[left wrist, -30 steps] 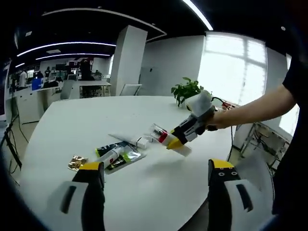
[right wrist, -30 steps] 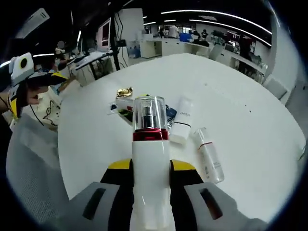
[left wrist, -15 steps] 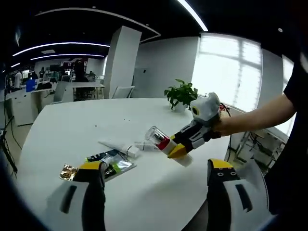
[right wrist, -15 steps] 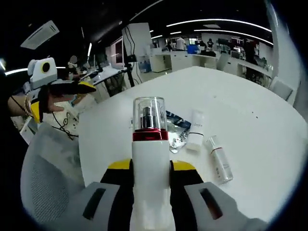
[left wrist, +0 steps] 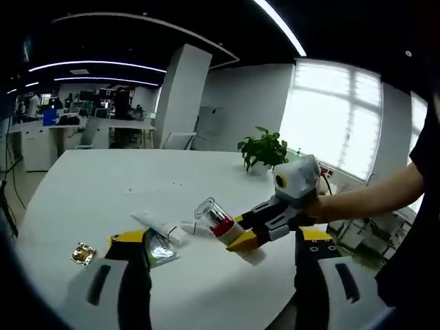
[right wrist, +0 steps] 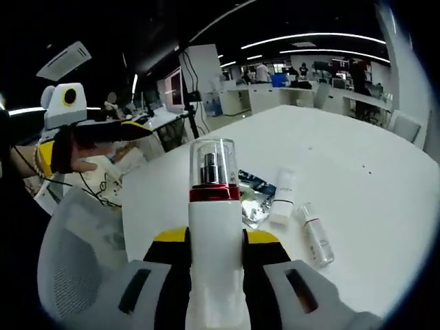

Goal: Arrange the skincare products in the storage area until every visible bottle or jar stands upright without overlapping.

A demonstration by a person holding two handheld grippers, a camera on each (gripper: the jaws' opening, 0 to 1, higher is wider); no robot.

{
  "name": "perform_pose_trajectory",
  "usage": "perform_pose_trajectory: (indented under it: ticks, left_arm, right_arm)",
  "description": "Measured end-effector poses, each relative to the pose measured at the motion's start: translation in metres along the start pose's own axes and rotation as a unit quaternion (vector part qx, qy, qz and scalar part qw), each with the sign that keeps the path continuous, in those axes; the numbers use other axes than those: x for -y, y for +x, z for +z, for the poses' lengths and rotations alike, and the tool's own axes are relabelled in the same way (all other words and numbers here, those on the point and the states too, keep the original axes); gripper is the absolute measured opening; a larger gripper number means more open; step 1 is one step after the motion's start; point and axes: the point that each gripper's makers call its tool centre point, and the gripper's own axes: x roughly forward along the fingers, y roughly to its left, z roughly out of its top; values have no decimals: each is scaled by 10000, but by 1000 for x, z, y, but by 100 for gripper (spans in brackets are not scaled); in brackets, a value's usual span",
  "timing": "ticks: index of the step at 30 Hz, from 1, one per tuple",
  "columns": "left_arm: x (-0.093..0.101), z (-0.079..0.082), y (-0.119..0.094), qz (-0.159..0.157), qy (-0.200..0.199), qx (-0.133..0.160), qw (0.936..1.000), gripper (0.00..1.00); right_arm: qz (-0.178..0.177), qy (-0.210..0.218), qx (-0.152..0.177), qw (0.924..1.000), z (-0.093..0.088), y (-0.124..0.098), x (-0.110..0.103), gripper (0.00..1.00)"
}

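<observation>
My right gripper [right wrist: 214,258] is clamped on the white pump bottle [right wrist: 214,227], jaws pinching its body from both sides, clear cap and red collar pointing straight out ahead of me. In the left gripper view that same right gripper [left wrist: 258,227] holds the bottle [left wrist: 218,221] tilted well off vertical, cap end toward the table centre and raised off the white table [left wrist: 96,199], base end back in the jaws. So the long axis runs along my jaws, and standing it up, I judge, calls for swinging the base down onto the table. My left gripper [left wrist: 220,275] has jaws apart, nothing between them, hanging at the near table edge. Beyond the held bottle lie the others, all flat: a white tube [right wrist: 282,196] just past the cap, a small clear bottle [right wrist: 316,234] right beside that tube, foil sachets [right wrist: 251,196] on the tube's other side. The left gripper is nearer the sachets; the right is nearer the tube.
</observation>
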Motion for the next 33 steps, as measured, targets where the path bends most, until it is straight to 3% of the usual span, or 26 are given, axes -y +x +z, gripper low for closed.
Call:
perform_pose_trajectory:
  ticks: [8, 13, 17, 21, 27, 30, 33]
  left_arm:
    - [11, -2, 22, -13, -242, 112, 9996, 79]
    - [17, -13, 34, -44, -468, 150, 9988, 79]
    - [24, -18, 39, -170, -569, 102, 9982, 81]
    - [30, -14, 47, -382, -901, 251, 9949, 82]
    - [45, -8, 60, -1002, -1065, 289, 9888, 77]
    - [49, -6, 63, -1423, -1155, 283, 9827, 73]
    - [53, -7, 63, -1759, -1018, 155, 9790, 66]
  right_arm:
    - [161, -33, 217, 9996, 3, -11, -6, 27]
    - [335, -93, 334, 9988, 2, -18, -11, 27]
    - [486, -38, 500, 9976, 3, -25, -13, 27]
    - [679, 20, 631, 9957, 5, -28, -18, 27]
    - [1032, 98, 854, 9909, 10, -34, -32, 27]
    - [1210, 142, 922, 9883, 12, -37, -38, 27]
    - [1405, 219, 1030, 9845, 17, -39, -44, 27]
